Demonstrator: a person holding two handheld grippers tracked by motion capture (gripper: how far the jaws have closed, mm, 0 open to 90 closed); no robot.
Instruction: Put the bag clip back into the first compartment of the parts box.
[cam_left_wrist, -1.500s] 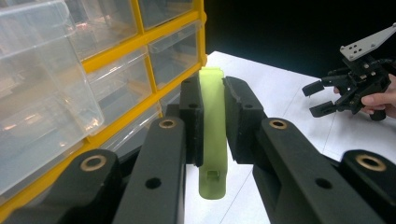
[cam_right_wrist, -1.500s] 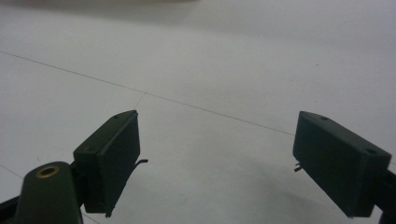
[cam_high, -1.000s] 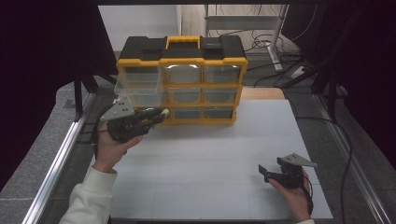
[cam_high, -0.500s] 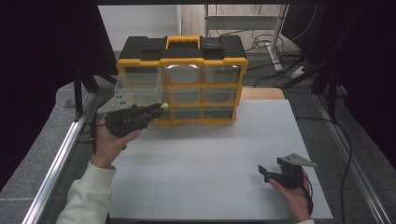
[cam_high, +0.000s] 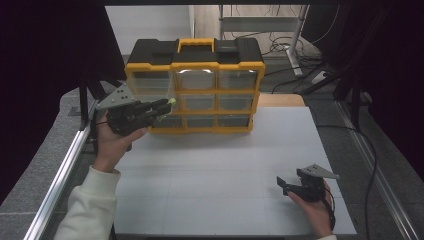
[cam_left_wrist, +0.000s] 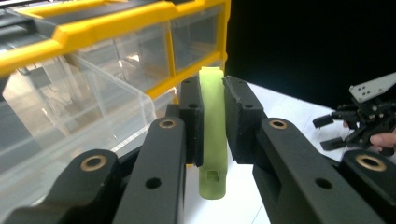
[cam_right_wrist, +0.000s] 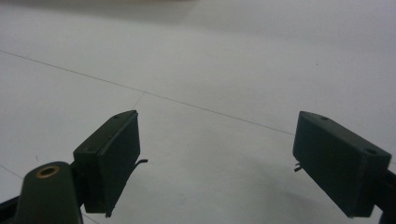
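At the desk's (cam_high: 215, 165) far left corner, my left gripper (cam_left_wrist: 212, 116) pinches a green piece (cam_left_wrist: 212, 140) beside the organiser's (cam_high: 195, 90) pulled-out drawer (cam_left_wrist: 70, 116), probably its destination; the right gripper (cam_right_wrist: 217, 158) rests spread.

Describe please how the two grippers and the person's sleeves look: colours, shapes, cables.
Both are black two-jaw tools with flat rectangular pads. The left gripper has brass-coloured pivot rivets on its arms and a grey three-cornered plate on top. The right gripper carries the same grey plate, and a black cable trails from it by the wrist. The left forearm wears a cream-white sleeve.
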